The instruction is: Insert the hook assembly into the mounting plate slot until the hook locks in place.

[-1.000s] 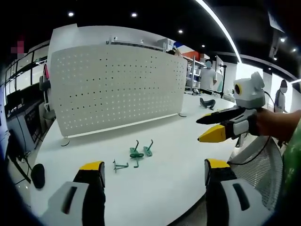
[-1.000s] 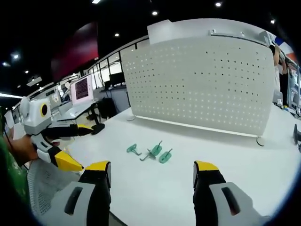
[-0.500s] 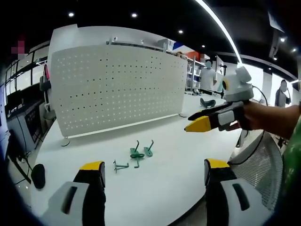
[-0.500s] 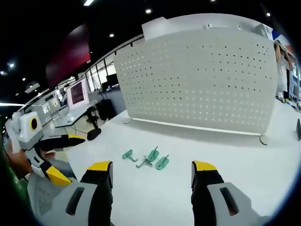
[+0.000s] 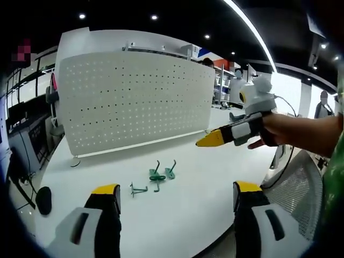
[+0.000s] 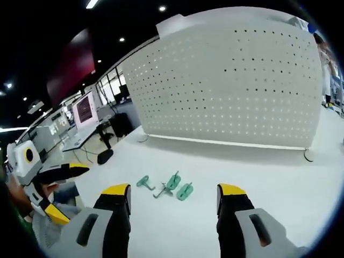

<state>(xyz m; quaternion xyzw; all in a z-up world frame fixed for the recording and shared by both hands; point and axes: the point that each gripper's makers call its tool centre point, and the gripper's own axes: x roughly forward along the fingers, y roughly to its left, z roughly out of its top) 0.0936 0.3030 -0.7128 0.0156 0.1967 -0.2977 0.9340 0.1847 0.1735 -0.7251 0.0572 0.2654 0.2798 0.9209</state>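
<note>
Several green hooks (image 6: 173, 185) lie tangled on the desk (image 6: 279, 183), so the spread, empty right tongs (image 6: 173, 194) could lift two together; left tongs (image 5: 174, 194) also spread, empty.

The left grey-white plastic tool (image 5: 174, 196) has black jaws tipped with yellow pads. The right tool (image 6: 172, 196) is built the same. A green sleeve (image 5: 334, 177) shows.
</note>
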